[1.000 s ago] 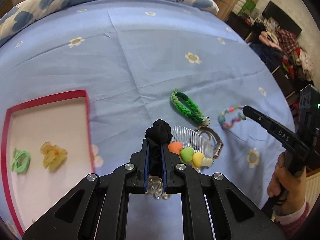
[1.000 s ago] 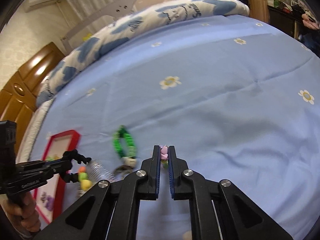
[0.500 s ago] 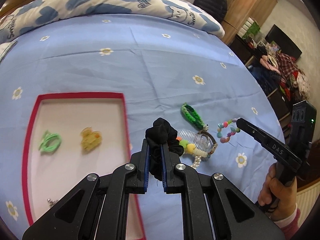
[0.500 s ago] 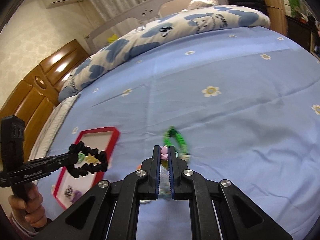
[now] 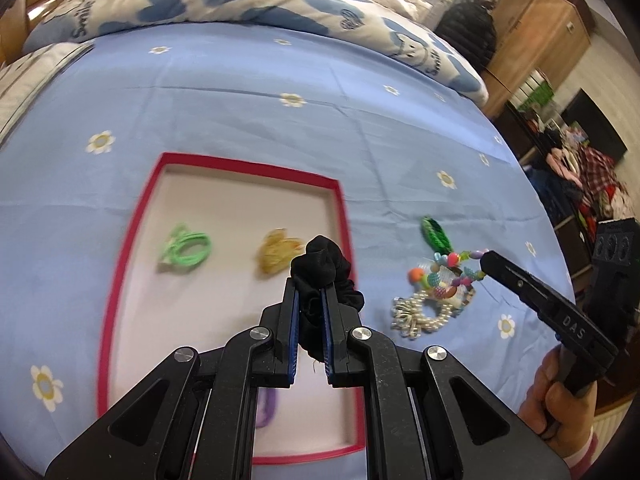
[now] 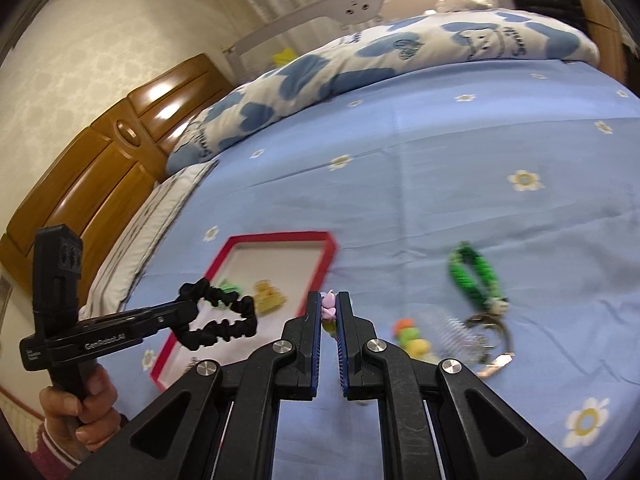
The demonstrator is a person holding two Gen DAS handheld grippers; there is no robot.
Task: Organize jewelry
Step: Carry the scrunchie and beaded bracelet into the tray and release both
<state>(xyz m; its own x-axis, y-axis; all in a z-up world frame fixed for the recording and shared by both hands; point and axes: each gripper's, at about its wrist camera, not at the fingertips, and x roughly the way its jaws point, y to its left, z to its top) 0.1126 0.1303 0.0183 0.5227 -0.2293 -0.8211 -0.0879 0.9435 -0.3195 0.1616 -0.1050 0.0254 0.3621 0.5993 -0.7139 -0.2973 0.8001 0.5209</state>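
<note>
Gripping a black fabric scrunchie [image 5: 325, 268], the left gripper [image 5: 309, 294] has its two blue-padded jaws drawn close together, the cloth bunched in the narrow gap and puffing out above the tips. From the right wrist view the scrunchie [image 6: 218, 316] hangs as an open loop from those tips, held in the air over the near end of the shallow red-rimmed tray [image 6: 320, 266] that lies on the light blue bedsheet with white daisies [image 6: 440, 184].

The right gripper [image 6: 329, 306] is likewise nearly closed, pinching a small pink bead of the multicoloured beaded bracelet [image 5: 460, 270] between its pads; in the left wrist view the rest of that bracelet dangles from its tip, lifted above the loose pile.

Inside the tray [image 5: 124, 248] lie a light green coiled hair tie [image 5: 186, 248], a translucent yellow hair claw [image 5: 278, 254] just beside it, and a purple hair tie [image 5: 266, 406] partly hidden behind the left gripper's frame.

On the sheet to the right of the tray sit a white pearl bracelet [image 5: 420, 314], a clear plastic hair comb with orange, green and yellow balls [image 6: 412, 336] and a green braided cord keychain with a metal ring [image 6: 474, 276], all close together. Whether the metal ring touches the comb cannot be told.
</note>
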